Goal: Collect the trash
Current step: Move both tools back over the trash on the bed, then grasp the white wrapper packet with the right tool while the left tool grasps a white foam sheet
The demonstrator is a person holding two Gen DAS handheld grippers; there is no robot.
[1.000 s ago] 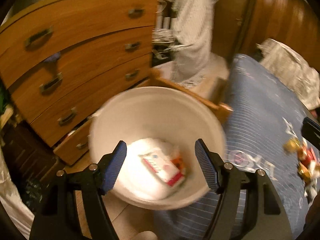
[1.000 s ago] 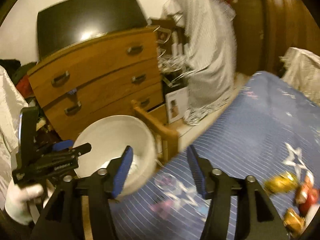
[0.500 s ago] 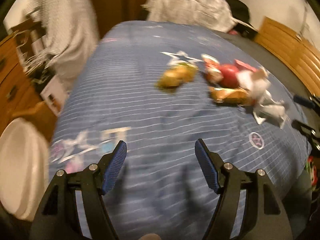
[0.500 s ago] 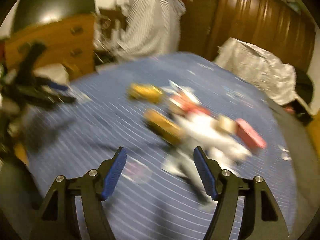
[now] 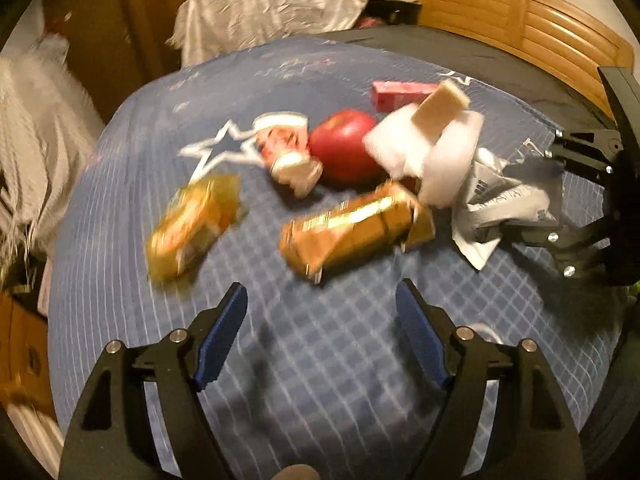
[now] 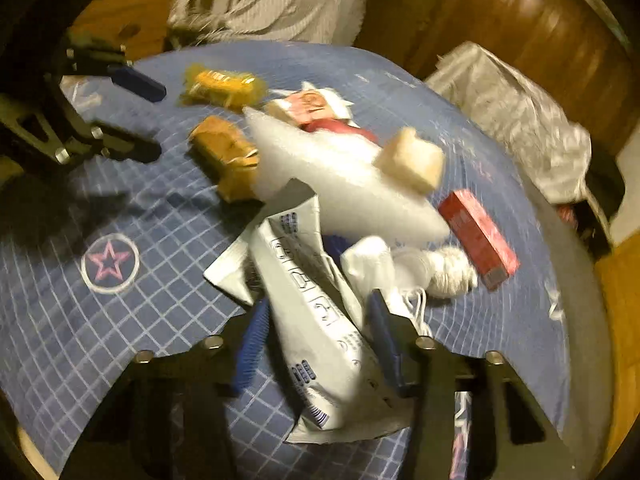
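A blue checked bed (image 5: 320,360) is carrying the scattered trash, and the white printed wrapper (image 6: 316,332) is lying at its near edge between the right tongs (image 6: 316,344), whose jaws have just been closing around it. Being thin, crinkly and probably slippery, it is likely asking for a pinch across its bunched middle. The left tongs (image 5: 320,332) are hanging apart and empty, just short of the gold packet (image 5: 352,228).

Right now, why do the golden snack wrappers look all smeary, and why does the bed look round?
Left wrist view: the gold wrappers are smeared by motion blur, and warm light glares off the foil. Right wrist view: the white packet is blurry too. Both views: the fisheye lens bends the blue bedspread into a curve.
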